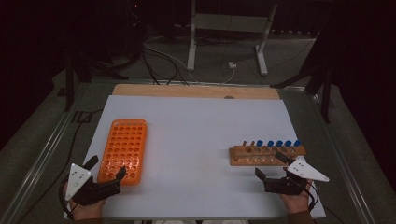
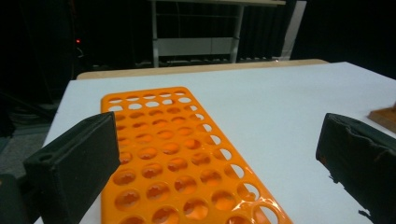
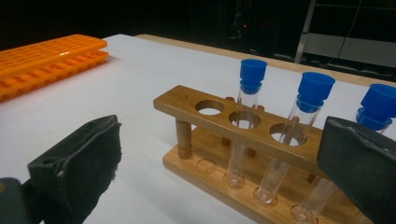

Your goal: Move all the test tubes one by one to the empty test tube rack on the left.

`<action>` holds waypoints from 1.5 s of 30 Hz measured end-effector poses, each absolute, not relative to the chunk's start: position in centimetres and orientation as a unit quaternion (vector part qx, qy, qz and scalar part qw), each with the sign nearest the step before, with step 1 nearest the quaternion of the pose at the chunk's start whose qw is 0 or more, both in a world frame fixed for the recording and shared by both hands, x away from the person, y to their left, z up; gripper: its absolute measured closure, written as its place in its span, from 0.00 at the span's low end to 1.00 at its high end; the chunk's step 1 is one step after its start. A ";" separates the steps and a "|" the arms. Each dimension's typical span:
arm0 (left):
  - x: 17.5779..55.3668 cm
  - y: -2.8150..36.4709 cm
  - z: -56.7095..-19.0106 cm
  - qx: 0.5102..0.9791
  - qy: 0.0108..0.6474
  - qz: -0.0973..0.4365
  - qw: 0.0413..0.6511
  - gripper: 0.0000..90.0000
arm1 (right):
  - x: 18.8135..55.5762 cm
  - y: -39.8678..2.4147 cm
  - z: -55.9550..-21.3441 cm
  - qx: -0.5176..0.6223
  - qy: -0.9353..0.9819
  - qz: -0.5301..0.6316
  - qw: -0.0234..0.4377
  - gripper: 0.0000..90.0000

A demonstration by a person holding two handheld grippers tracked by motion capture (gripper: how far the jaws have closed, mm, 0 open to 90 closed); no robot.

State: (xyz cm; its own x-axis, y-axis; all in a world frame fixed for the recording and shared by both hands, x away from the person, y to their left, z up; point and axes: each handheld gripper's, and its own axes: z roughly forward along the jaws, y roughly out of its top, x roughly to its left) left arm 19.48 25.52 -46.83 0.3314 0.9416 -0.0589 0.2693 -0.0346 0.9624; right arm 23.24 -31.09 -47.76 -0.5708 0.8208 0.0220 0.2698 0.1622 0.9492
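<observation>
The right tongs [image 1: 270, 173] are held released, jaws wide apart and nothing between them, just in front of the wooden rack [image 1: 267, 155] of tubes [image 3: 246, 116]. In the right tongs' view the rack is seen straight ahead of the jaws and close, with the nearest blue-capped tube standing upright slightly right of the midline between the two pads. The rack's long axis is laid across the line of the right tongs, running away to their right; the tubes' own long axes are vertical, so a level approach would meet them side-on. An empty hole is seen at the rack's near-left end, beside the first tube.

The left tongs [image 1: 106, 167] are likewise released and empty. The orange tray [image 2: 163, 154] is placed directly ahead of them, its near end lying under and between the open jaws, its long axis running away from the tongs over the white worktop [image 1: 196, 126]. All holes that can be seen are empty.

The tubes are judged much nearer to the right tongs; the tray is nearer to the left. A tube taken by the right tongs would have to be carried across the worktop towards the left tongs to reach the tray.

No brand, label or writing can be read on the tubes, caps, rack or tray.
</observation>
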 end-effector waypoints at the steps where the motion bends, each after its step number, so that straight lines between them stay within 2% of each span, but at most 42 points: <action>1: 19.4 25.6 -46.8 0.637 0.476 0.332 0.507 0.01 | 23.2 -31.0 -47.7 0.379 0.717 0.522 0.264 0.00; 15: 18.8 26.0 -45.9 0.618 0.490 0.366 0.495 0.01 | 23.0 -30.4 -46.5 0.363 0.727 0.517 0.268 0.00; 22: 18.9 26.1 -46.1 0.616 0.496 0.358 0.496 0.01 | 23.4 -31.2 -44.7 0.374 0.722 0.511 0.280 0.01; 37: 18.9 26.0 -46.3 0.613 0.500 0.358 0.496 0.01 | 25.1 -35.2 -41.6 0.417 0.691 0.499 0.316 0.12; 45: 18.9 26.2 -46.4 0.611 0.503 0.357 0.496 0.01 | 26.1 -37.5 -41.4 0.452 0.672 0.492 0.319 0.25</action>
